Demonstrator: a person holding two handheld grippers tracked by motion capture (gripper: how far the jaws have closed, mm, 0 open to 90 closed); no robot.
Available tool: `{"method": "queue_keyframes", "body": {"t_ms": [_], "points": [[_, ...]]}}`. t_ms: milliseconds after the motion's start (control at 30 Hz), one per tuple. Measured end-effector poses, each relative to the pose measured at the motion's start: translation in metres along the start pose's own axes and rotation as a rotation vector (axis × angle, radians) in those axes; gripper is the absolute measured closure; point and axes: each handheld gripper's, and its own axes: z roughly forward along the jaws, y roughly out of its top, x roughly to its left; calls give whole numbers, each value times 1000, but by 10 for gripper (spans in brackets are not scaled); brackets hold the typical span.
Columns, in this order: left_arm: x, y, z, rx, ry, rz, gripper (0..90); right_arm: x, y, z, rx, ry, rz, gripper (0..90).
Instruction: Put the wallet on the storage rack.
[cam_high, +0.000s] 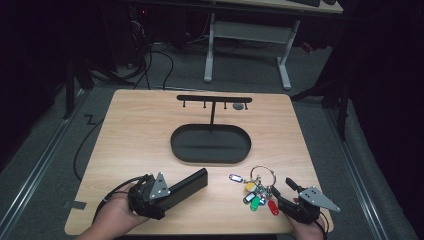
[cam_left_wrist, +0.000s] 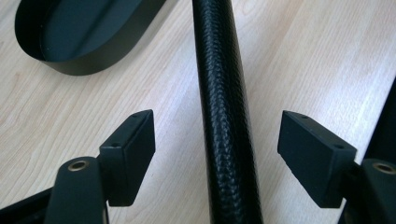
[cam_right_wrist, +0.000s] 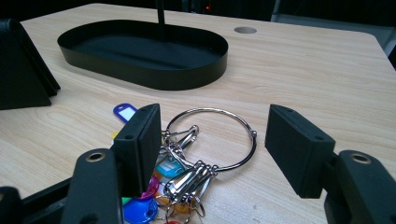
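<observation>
On the table (cam_high: 140, 125), near its front edge, a black case (cam_high: 187, 184) is straddled untouched by the left gripper's (cam_left_wrist: 217, 140) parted jaws. A key ring (cam_right_wrist: 219, 137) is flanked by the right gripper's (cam_right_wrist: 212, 142) parted jaws.

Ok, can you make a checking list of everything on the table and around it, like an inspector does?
Surface: wooden table, dry, one round hole near the back.
Job's things: key ring with coloured tags lies flat at the front right; black case lies at the front left; oval tray under the hook stand, no keys hung.
Clutter: nothing seen.
Grippers: left gripper open, jaws either side of the case; right gripper open, jaws either side of the ring.
Cables: black cable hangs off the left edge.
Surroundings: white desk frame, dark floor.
</observation>
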Motion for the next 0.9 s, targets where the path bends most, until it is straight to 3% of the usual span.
{"method": "queue_keyframes", "body": {"t_ms": [200, 533, 700, 900], "points": [[2, 6, -3, 62, -2, 11, 289, -1, 0, 0, 1, 10, -1, 367], [11, 24, -7, 189, -87, 28, 350, -4, -1, 0, 7, 24, 13, 367], [12, 35, -4, 255, -100, 58, 376, -4, -1, 0, 13, 27, 17, 367], [16, 44, 2, 319, -127, 47, 434, -4, -2, 1, 14, 29, 17, 367]]}}
